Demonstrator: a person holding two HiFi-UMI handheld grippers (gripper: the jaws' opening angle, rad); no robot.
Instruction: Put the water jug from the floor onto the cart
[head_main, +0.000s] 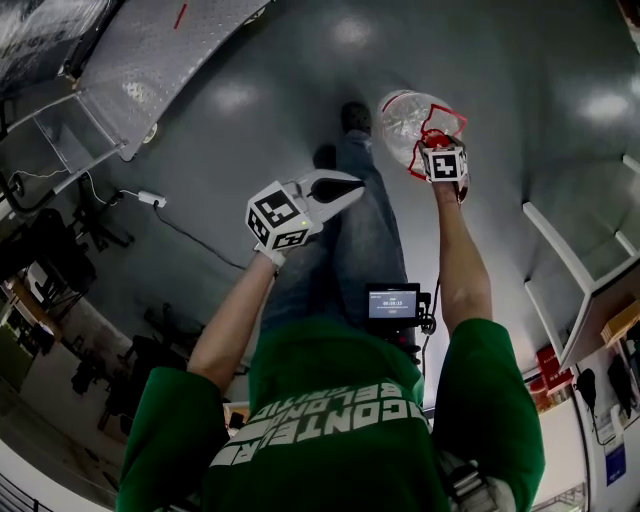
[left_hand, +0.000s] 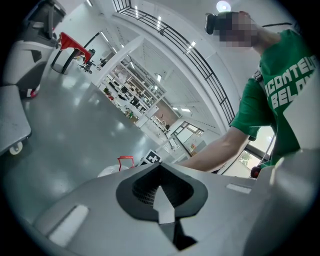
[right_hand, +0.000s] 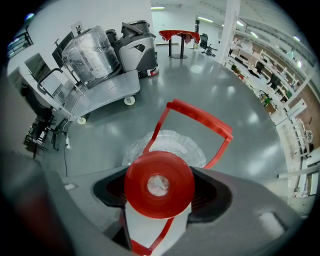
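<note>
The water jug (head_main: 410, 120) is a clear, ribbed plastic bottle with a rounded shoulder. It sits at about one o'clock in the head view, directly under the right gripper (head_main: 442, 158). In the right gripper view those tongs are clamped on the jug's white neck, one dark grooved pad on each side just below the flat round red cap (right_hand: 159, 184). A thin red plastic carry handle (right_hand: 200, 116), bent into a squared loop, stands out from the neck toward one o'clock. Nothing can be made out inside the jug, and it is hard to say whether its base is clear of the glossy grey floor (head_main: 250, 110).

The left gripper (head_main: 350, 186) is smooth white plastic tapering to a point, with the marker cube behind it. Its tongs are pressed together with nothing between them.

The cart (right_hand: 107, 92) is a low metal platform on small casters with a tubular push bar. It stands at ten o'clock in the right gripper view, well apart from the held jug. It carries a second large clear jug (right_hand: 91, 52) (wrapped in crinkled film, by the look of it).
</note>
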